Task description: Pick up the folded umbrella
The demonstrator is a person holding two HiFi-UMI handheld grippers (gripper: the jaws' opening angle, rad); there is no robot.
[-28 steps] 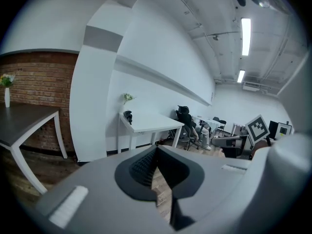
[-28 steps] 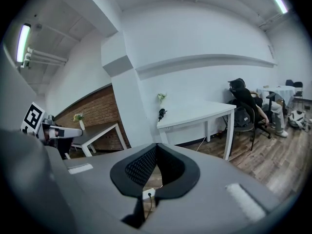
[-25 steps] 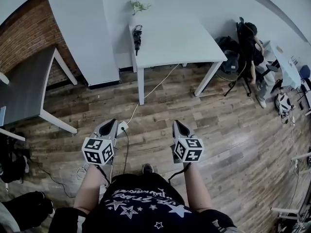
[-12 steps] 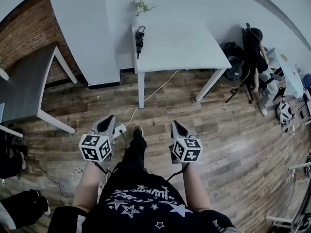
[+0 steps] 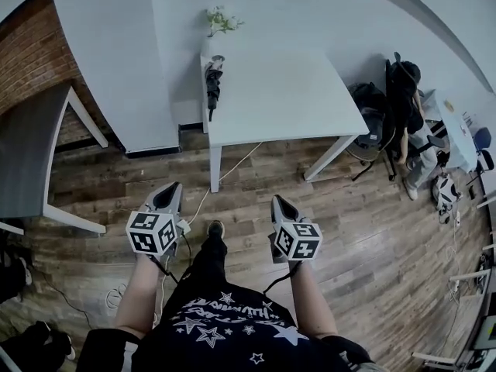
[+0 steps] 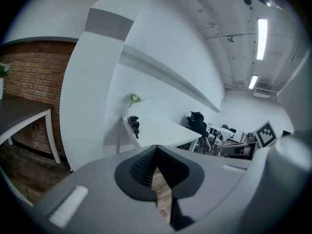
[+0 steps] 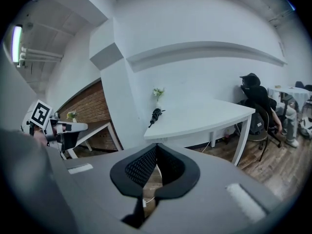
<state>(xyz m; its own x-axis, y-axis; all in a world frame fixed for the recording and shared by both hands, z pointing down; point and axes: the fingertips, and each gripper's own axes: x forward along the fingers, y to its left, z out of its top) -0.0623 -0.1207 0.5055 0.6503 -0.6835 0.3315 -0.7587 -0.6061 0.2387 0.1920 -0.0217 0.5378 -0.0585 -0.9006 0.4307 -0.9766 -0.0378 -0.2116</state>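
Observation:
A black folded umbrella (image 5: pixel 211 81) lies along the left edge of a white table (image 5: pixel 287 91), well ahead of me. It also shows small in the left gripper view as the umbrella (image 6: pixel 133 126) and in the right gripper view as the umbrella (image 7: pixel 155 115). My left gripper (image 5: pixel 167 196) and right gripper (image 5: pixel 280 206) hover over the wooden floor, short of the table, side by side. Both are shut with nothing between their jaws.
A small vase of flowers (image 5: pixel 219 23) stands at the table's far left corner. A grey table (image 5: pixel 35 146) is at the left by a brick wall. A person (image 5: pixel 403 84) sits on a chair at the right. A cable (image 5: pixel 232 157) and power strip lie on the floor.
I have walked toward the white table; it and the umbrella appear nearer and larger. Both grippers kept their shut state and their spacing.

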